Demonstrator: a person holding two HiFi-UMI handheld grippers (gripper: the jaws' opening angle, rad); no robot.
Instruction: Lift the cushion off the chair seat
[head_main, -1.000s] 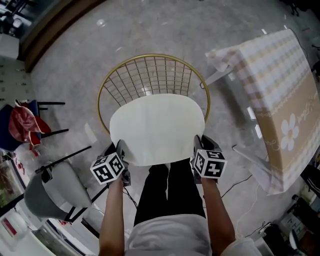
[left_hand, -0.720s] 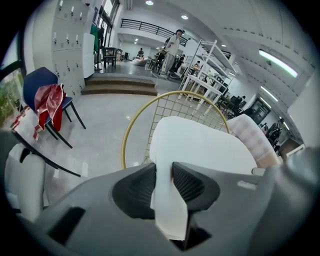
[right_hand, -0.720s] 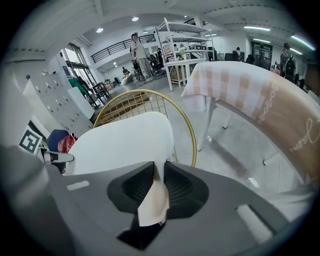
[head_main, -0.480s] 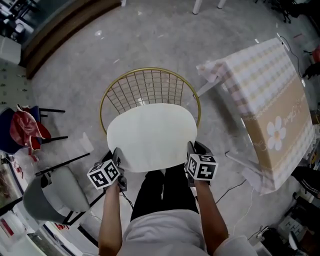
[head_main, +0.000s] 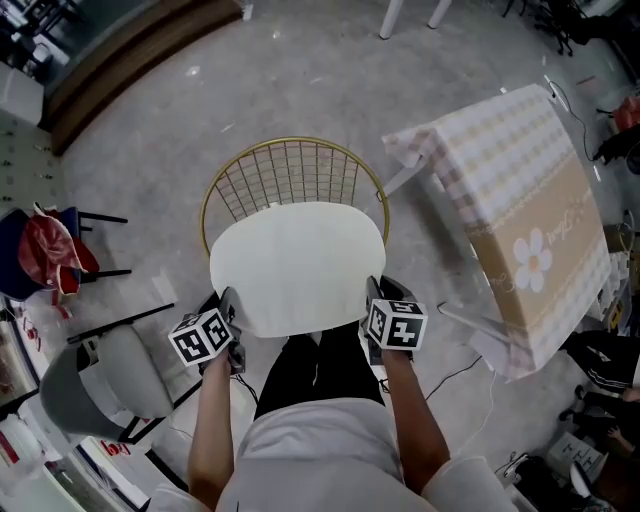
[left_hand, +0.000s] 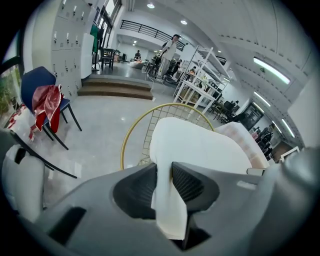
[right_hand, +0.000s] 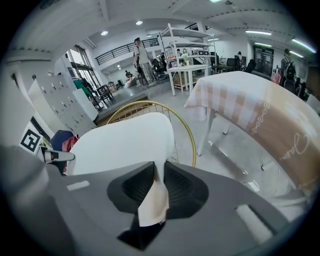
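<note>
— What sat out past the left gripper (head_main: 228, 300)?

— Off to its left stood a blue chair (left_hand: 35, 80) with a red garment (left_hand: 47, 100) draped over it. Nearer in was a grey chair (head_main: 80, 385). Both stood well apart from the gripper.

— And the gripper itself?

— Its jaws were drawn close together, pinched on the near left edge of the white cushion (head_main: 298, 265). In the left gripper view the fabric folded down between the two ribbed pads (left_hand: 187, 182), pressed from both sides.

— Where did the cushion lie from there?

— It spread ahead of those jaws and off to their right, across the gold wire chair (head_main: 290, 170). The chair's curved backrest rose just beyond the cushion's far edge. Whether the rest of the cushion was clear of the seat could not be told.

— The right gripper (head_main: 372, 292)?

— Much the same. Its jaws were nearly together, clamped on the cushion's near right edge, with a flap of cloth hanging down between the pads. From that gripper the cushion stretched ahead and to the left, so it hung between the two grippers, one at each side of its near edge.

— And further over?

— To the right gripper's right stood a table (head_main: 500, 180) under a checked cloth with a flower printed on it. It was near the chair but apart from it.
</note>
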